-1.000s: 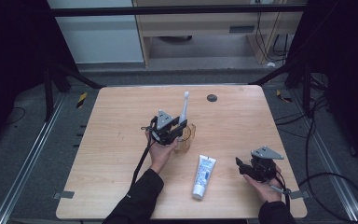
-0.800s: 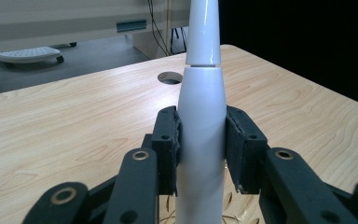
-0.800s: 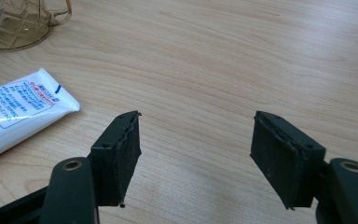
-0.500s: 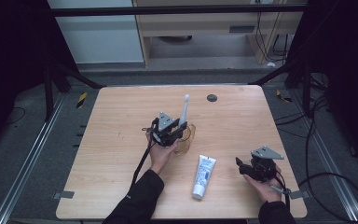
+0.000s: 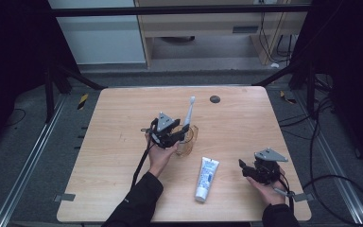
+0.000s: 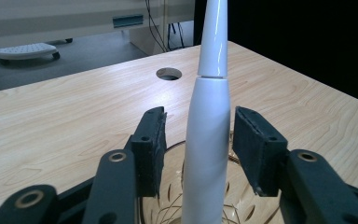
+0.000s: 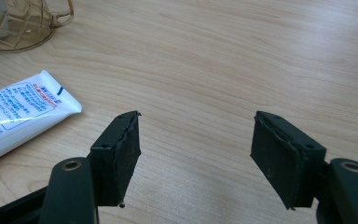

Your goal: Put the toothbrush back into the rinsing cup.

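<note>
Seemingly the toothbrush (image 6: 208, 140) was stood in the cup (image 5: 189, 140) between the left claw's (image 6: 200, 149) parted jaws, best withdrawn straight back; the right claw (image 7: 196, 158) was held open, empty.

Table layout around the cup, as I see it from my station

I take the cup (image 5: 189, 139) near the table's (image 5: 113, 142) middle as my landmark: the toothbrush (image 5: 188, 113) stands upright in it, between the parted jaws of my left gripper (image 5: 179, 135), which sits just left of the cup. The toothpaste tube (image 5: 206, 178) lies in front of the cup, a little right. My right gripper (image 5: 246, 169) rests farther right, near the front edge. A small hole (image 5: 214, 99) lies behind the cup.
</note>
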A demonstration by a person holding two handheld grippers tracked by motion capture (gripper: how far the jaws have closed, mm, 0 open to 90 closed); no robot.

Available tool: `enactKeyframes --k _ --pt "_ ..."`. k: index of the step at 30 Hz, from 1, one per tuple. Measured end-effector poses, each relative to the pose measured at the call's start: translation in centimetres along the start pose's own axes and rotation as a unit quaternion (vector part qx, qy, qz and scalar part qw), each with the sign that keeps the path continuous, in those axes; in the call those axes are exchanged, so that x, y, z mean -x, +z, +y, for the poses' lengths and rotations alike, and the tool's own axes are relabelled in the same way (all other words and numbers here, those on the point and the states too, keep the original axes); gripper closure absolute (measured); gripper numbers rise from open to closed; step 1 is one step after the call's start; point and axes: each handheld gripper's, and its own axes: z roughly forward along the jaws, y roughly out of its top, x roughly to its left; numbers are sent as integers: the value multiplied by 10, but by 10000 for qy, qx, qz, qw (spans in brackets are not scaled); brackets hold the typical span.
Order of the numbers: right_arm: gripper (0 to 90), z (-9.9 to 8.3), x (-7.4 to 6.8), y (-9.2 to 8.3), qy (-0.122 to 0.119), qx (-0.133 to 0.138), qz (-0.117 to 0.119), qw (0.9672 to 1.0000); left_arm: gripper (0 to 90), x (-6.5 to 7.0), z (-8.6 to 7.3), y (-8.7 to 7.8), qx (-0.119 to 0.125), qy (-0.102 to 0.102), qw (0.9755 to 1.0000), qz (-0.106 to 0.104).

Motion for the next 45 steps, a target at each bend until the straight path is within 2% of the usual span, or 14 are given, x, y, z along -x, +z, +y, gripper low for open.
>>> enactKeyframes --k 2,7,13,15,21,26,31,37,39,45 --pt "325 0 0 0 8 18 -3 10000 492 0 3 -5 -1 21 10000 -64" --pt "324 1 -1 -2 -2 58 -10 10000 472 1 10 -19 -54 302 9994 -141" --pt "322 3 -3 -6 58 136 38 9999 449 1 16 -36 -202 394 9989 -146" --pt "322 4 -3 -8 43 172 21 9998 441 0 17 -42 -235 469 9985 -123" --pt "322 6 -3 -12 76 236 37 9997 413 -4 14 -60 -399 526 9978 -87" --pt "322 8 -5 -15 74 272 90 9996 400 -14 5 -76 -565 538 9970 6" --pt "342 8 -9 -18 36 268 177 9995 391 -25 -15 -95 -763 514 9956 175" --pt "370 9 -15 -21 -12 240 354 9991 386 -44 -39 -116 -915 273 9946 403" --pt "380 9 -18 -22 -59 218 418 9989 386 -48 -43 -121 -941 213 9942 483" --pt "414 7 -29 -25 -179 69 684 9975 393 -57 -60 -138 -1055 147 9922 653"
